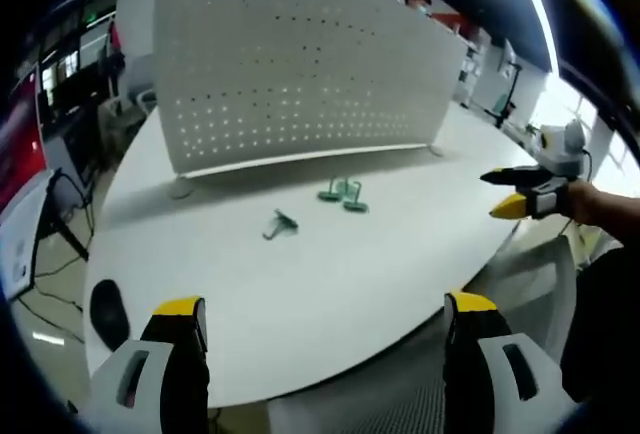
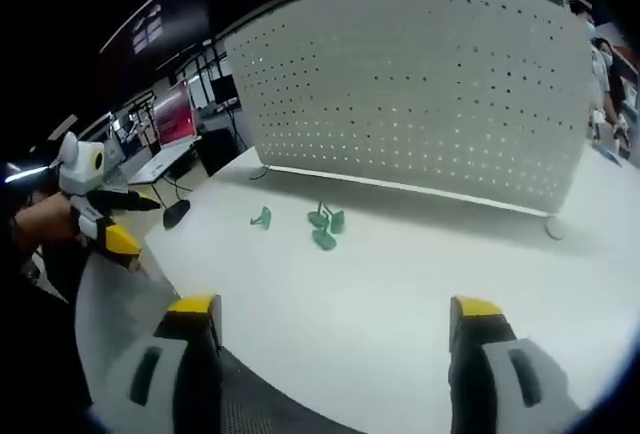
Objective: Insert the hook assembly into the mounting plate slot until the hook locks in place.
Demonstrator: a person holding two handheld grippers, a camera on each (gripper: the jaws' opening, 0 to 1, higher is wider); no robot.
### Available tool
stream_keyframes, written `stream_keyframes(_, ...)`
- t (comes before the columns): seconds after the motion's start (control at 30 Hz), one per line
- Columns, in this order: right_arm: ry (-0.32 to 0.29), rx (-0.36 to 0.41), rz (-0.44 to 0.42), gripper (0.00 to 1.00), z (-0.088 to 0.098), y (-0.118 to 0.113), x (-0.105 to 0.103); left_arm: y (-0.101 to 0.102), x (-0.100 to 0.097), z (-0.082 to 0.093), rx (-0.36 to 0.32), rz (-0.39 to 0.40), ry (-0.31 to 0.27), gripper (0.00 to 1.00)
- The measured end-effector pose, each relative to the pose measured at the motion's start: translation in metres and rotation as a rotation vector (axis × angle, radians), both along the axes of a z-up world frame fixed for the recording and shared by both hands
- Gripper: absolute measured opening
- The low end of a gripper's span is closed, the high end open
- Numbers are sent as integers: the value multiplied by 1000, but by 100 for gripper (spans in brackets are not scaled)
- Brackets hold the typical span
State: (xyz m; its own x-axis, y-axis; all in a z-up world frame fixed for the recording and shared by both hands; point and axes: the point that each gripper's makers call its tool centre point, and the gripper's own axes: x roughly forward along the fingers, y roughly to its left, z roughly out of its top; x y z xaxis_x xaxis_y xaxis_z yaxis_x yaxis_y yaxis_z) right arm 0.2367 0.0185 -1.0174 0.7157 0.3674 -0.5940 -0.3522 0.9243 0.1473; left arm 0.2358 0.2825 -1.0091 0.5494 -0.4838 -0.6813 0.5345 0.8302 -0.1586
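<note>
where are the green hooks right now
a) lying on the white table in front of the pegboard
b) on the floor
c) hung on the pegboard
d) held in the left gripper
a: the green hooks lie loose on the white table in front of the upright pegboard, with both grippers open and well back from them.

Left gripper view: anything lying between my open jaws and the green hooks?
No. In the left gripper view, only bare white table lies between the left gripper and the green hooks.
</note>
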Motion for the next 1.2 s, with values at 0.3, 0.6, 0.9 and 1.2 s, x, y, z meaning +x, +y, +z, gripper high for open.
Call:
stream_keyframes(0.3, 10, 13, 114, 73, -13, 28, 38, 4, 11, 1, 15, 11, -5, 100)
stream_keyframes(0.6, 28, 18, 210, 47, -27, 54, 68, -4, 9, -3, -12, -1, 7, 100)
stream_keyframes(0.9, 66, 9, 264, 36, -48, 69, 106, -4, 4, -12, -40, 8, 32, 100)
stream_keyframes(1.2, 108, -23, 311, 27, -74, 82, 128, 16, 12, 3, -42, 71, 14, 100)
